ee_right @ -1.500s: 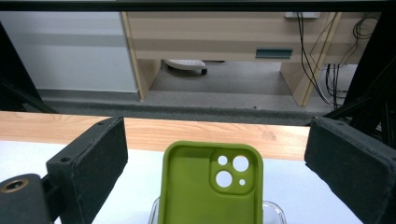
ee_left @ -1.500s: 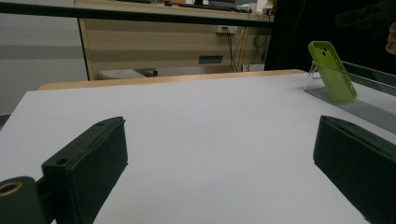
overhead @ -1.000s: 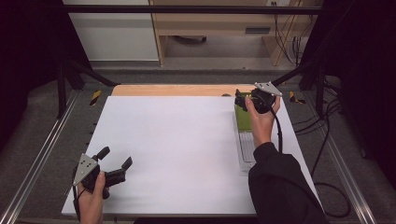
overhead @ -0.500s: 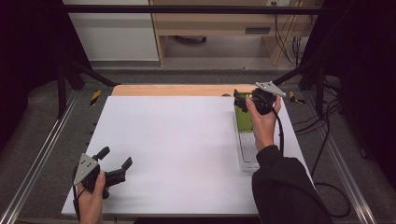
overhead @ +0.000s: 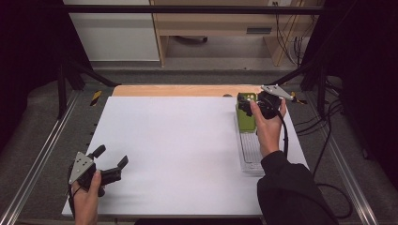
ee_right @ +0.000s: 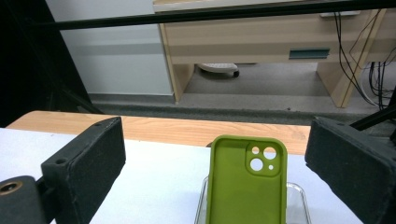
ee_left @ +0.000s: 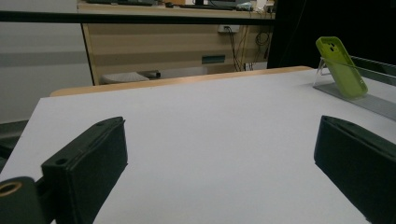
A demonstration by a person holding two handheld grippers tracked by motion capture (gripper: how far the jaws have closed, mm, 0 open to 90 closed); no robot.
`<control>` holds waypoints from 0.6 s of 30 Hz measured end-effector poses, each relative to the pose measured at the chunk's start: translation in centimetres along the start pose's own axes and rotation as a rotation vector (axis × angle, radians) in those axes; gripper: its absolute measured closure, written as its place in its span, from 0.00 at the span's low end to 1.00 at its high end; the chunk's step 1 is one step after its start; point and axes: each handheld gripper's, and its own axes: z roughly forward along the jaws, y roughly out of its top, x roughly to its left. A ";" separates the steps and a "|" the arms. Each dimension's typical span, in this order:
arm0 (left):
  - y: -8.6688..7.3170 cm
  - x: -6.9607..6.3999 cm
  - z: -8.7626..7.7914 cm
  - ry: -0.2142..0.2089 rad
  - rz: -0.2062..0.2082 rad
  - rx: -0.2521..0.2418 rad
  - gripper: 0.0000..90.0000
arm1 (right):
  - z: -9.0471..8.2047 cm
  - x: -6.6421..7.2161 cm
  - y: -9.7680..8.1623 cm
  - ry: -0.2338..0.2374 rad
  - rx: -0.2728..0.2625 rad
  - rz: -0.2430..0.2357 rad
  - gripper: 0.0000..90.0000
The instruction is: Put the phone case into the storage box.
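White tabletop (overhead: 178,150), wooden strip along far edge. Near left corner: left gripper (overhead: 112,161) resting low, jaws wide apart, nothing between them. Farther, right side: green phone case (ee_right: 246,184) propped upright on clear stand (overhead: 251,154). Right gripper (overhead: 243,104) just beside case's top, jaws spread wide, gripping nothing.

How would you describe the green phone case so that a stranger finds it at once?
Look at the white table, then at its far right side, where a clear stand lies. The green phone case leans upright on that stand, just ahead of the right gripper. It is the one bright lime thing, with round camera holes at its top corner.
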 end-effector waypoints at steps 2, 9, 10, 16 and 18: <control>0.0 0.0 0.0 0.000 0.006 0.004 0.02 | -0.2 0.0 -0.1 0.008 0.007 -0.001 0.07; 0.0 -0.1 -0.2 -0.003 0.007 0.007 0.02 | -1.2 0.5 -0.8 0.057 0.030 -0.009 0.06; 0.0 -0.1 -0.2 -0.002 0.007 0.007 0.02 | -1.3 0.5 -0.8 0.062 0.027 -0.009 0.06; 0.0 -0.1 -0.3 0.002 0.004 0.007 0.02 | -2.2 0.6 -1.3 0.086 0.029 -0.007 0.05; 0.0 -0.1 -0.3 0.004 0.005 0.009 0.02 | -2.5 0.6 -1.3 0.091 0.029 -0.008 0.05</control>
